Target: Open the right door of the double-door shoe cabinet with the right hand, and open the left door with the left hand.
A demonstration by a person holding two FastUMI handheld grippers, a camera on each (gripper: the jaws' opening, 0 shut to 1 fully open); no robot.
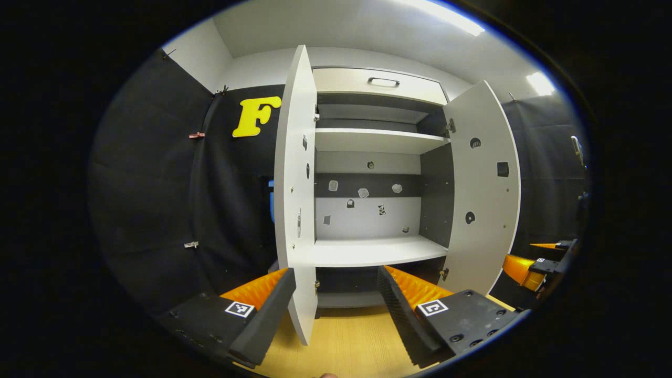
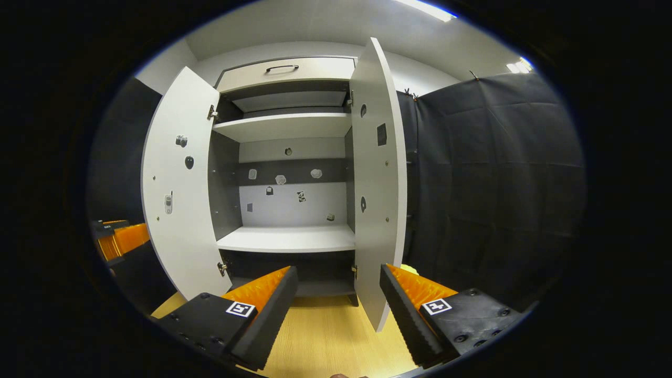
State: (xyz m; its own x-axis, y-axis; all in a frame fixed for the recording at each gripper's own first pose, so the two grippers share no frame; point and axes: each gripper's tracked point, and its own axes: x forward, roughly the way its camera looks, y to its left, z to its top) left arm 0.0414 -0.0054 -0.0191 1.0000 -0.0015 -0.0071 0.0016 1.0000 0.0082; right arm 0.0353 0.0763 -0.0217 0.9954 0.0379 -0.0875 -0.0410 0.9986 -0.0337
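The white double-door shoe cabinet (image 1: 375,140) stands straight ahead with both doors swung wide. In the left gripper view its left door (image 1: 294,184) is seen edge-on, its lower edge reaching down between the fingers of my left gripper (image 1: 336,273), close to the left finger; the jaws stand wide and press on nothing. The right door (image 1: 483,184) hangs out to the right. In the right gripper view the right door (image 2: 378,184) is edge-on just inside the right finger of my right gripper (image 2: 338,270), also open. The left door (image 2: 178,210) hangs at the left.
Inside are bare white shelves (image 1: 373,249) and a dark back panel with small stickers. A drawer front (image 1: 383,81) with a handle tops the cabinet. Black cloth walls stand on both sides. The floor (image 1: 346,341) is light wood. The other gripper (image 1: 530,268) shows at the right edge.
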